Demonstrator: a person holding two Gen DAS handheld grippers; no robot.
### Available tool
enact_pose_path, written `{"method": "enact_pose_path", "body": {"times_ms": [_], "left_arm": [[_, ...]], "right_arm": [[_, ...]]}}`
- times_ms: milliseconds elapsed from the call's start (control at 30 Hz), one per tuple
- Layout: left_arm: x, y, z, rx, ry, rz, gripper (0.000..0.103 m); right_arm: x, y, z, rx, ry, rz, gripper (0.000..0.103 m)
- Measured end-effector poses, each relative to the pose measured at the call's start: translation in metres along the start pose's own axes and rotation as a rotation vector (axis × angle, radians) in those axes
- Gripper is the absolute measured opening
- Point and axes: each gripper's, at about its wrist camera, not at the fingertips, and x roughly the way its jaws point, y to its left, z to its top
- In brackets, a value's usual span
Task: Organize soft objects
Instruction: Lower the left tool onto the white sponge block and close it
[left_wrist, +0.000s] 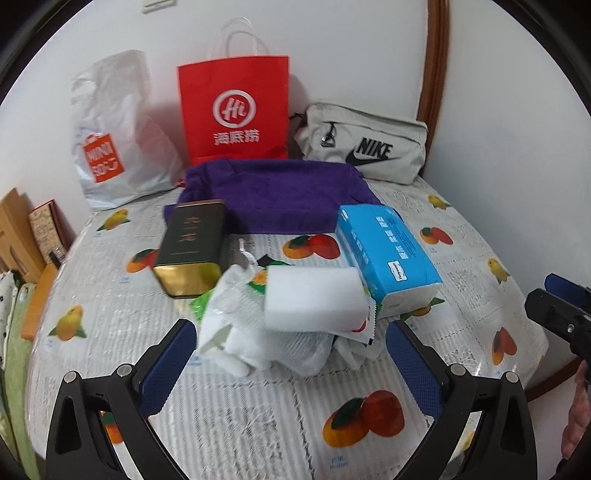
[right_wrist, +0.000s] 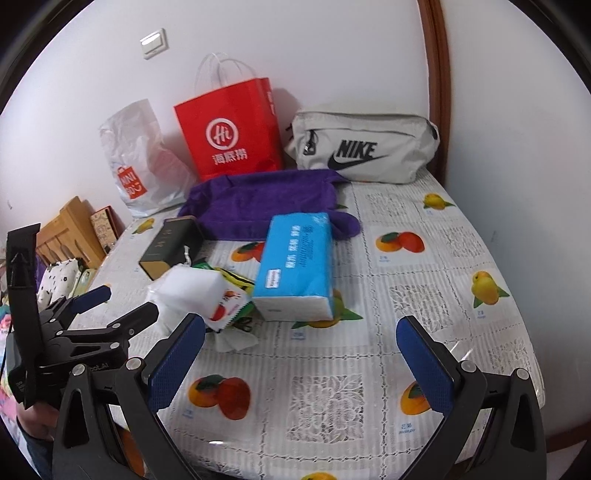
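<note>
Your left claw (left_wrist: 291, 354) sits nearest the lens, its blue pads spread wide and gripping nothing, low over the table (left_wrist: 258, 424) with its fruit-print cover. Your right claw (right_wrist: 301, 354) is likewise released and empty, hovering over a bare stretch of that cover.

Largest of the soft things, the purple towel (left_wrist: 280, 195) lies spread toward the back of the table, well ahead of both claws. Behind it, against the wall, stand a red paper bag (left_wrist: 232, 110), a white plastic bag (left_wrist: 114, 136) and a grey Nike pouch (left_wrist: 365, 144).

Next in size, the blue tissue pack (left_wrist: 384, 251) rests in front of the towel's right end, ahead and to the right of your left claw and straight ahead of your right one. A dark tin (left_wrist: 192, 247) lies across from it on the left, its far end on the towel's edge.

Smaller, the white mesh bag (left_wrist: 258, 328) is crumpled just ahead of your left claw, in line with the gap between the pads but not touched by them. On top of it sits the white sponge block (left_wrist: 314, 299), touching the tissue pack's near corner.
</note>
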Motion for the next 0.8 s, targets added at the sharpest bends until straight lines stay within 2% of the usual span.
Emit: {"method": "enact_pose_path", "body": {"times_ms": [200, 500, 567, 633, 800], "left_arm": [[0.029, -0.009, 0.006, 0.021, 0.033, -0.038, 0.103], [0.07, -0.015, 0.009, 0.054, 0.097, 0.032, 0.103], [0.072, -0.013, 0.01, 0.056, 0.088, 0.033, 0.098], [0.07, -0.01, 0.011, 0.041, 0.072, 0.011, 0.082], [0.063, -0.002, 0.014, 0.046, 0.059, -0.02, 0.081]], "right_arm": [[0.024, -0.013, -0.002, 0.015, 0.041, -0.043, 0.103], [0.052, -0.024, -0.007, 0.031, 0.099, -0.046, 0.103], [0.057, -0.024, -0.008, 0.03, 0.106, -0.038, 0.102], [0.06, -0.022, -0.007, 0.023, 0.107, -0.031, 0.102], [0.067, -0.007, -0.004, -0.001, 0.111, 0.004, 0.102]]}}
